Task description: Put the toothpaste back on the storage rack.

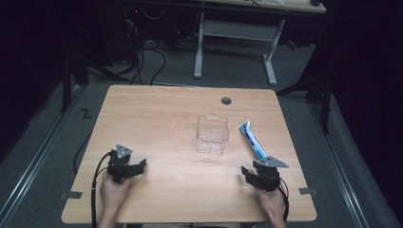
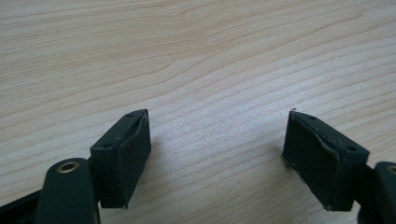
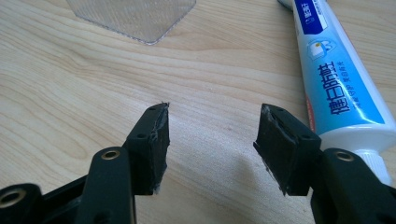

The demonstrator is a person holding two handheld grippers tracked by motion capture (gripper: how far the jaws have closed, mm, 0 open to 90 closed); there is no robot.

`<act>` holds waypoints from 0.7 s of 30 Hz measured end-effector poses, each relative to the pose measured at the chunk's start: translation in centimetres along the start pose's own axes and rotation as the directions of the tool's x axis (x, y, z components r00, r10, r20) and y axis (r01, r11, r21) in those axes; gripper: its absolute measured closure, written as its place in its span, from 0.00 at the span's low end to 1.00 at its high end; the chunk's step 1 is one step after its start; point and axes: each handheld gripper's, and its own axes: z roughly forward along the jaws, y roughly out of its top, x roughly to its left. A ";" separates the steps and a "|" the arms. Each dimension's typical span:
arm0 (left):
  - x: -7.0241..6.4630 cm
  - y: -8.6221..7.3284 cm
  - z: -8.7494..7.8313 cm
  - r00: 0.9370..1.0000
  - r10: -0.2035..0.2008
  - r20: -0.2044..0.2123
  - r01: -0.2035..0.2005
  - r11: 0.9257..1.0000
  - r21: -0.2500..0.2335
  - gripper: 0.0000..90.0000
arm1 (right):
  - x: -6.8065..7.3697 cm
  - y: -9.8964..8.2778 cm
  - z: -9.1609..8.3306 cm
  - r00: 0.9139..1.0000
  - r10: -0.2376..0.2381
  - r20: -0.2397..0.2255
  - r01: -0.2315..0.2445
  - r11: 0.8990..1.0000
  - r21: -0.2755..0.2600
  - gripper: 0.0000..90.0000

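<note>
Nearest the person, both hands rest low on the bench (image 1: 157,199), each with a gripper pointing away across the wood. The left gripper (image 1: 139,166) sits well apart from everything, its jaws spread wide over bare grain with nothing between them, which looks like parking it out of the way. The right gripper (image 1: 246,172) is the busy one by the look of it: its jaws stand open and empty, and in the right gripper view the tube (image 3: 336,84) lies just beside the right-hand jaw, cap end towards the person, not touched. From above, the tube (image 1: 252,140) runs diagonally away from that gripper, flat on the bench near the right edge. I'd judge the gripper is held open so it can slide over and close across the tube's body. Further out, near the bench's middle, a clear bin (image 1: 212,135) stands upright and empty, close enough to the tube to be the likely place for it.
</note>
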 end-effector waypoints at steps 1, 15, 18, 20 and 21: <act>0.0 0.0 0.0 1.000 0.000 0.000 0.000 1.000 0.000 0.26 | 0.0 0.0 0.0 1.000 -0.002 -0.005 0.002 1.000 -0.006 0.49; 0.0 0.0 0.0 1.000 0.002 0.000 -0.002 1.000 0.000 0.26 | -1.4 0.4 -1.6 0.996 0.070 -0.053 -0.073 0.996 -0.058 0.46; 0.0 0.0 0.0 1.000 0.002 0.000 -0.002 1.000 0.000 0.26 | -1.9 0.4 -1.9 0.992 0.107 -0.060 -0.111 0.992 -0.061 0.45; 0.0 0.0 0.0 1.000 0.002 0.000 -0.002 1.000 0.000 0.26 | -2.2 0.5 -2.1 0.989 0.129 -0.067 -0.132 0.990 -0.051 0.45; 0.0 0.0 0.0 1.000 0.002 0.000 -0.002 1.000 0.000 0.26 | -2.3 0.5 -2.1 0.990 0.127 -0.067 -0.130 0.990 -0.049 0.45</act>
